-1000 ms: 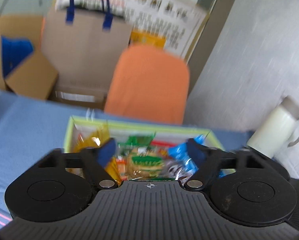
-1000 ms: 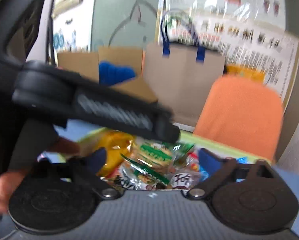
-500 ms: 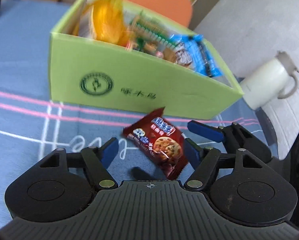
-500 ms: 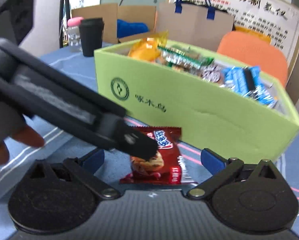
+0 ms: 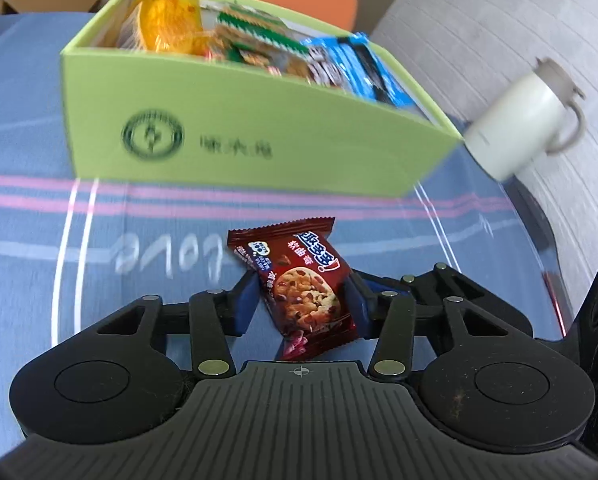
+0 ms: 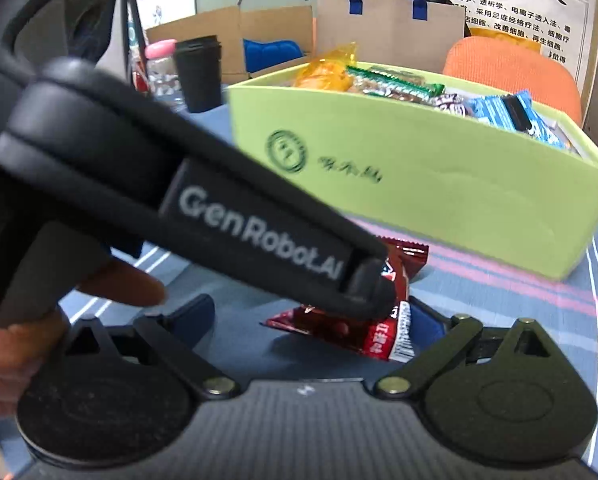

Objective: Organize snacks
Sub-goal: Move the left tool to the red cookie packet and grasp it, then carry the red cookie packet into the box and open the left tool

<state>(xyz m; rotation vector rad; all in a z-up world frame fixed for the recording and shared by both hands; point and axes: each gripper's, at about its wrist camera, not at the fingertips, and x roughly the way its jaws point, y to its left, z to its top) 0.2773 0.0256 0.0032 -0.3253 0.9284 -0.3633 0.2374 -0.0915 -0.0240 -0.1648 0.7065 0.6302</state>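
Now the left gripper (image 5: 303,300) clenches the cookie pack (image 5: 299,284) on the cloth (image 5: 39,280); right gripper (image 6: 315,320) gapes; next, presumably, lift it into the box (image 5: 259,136).

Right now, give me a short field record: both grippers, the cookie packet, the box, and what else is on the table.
left gripper: shut on red chocolate-chip cookie packet
right gripper: open, beside the packet
packet position: in front of the box, outside it
light green cardboard box: open-topped, holds assorted snack packets
surface: blue striped tablecloth
nearby: white lidded jug; black cup
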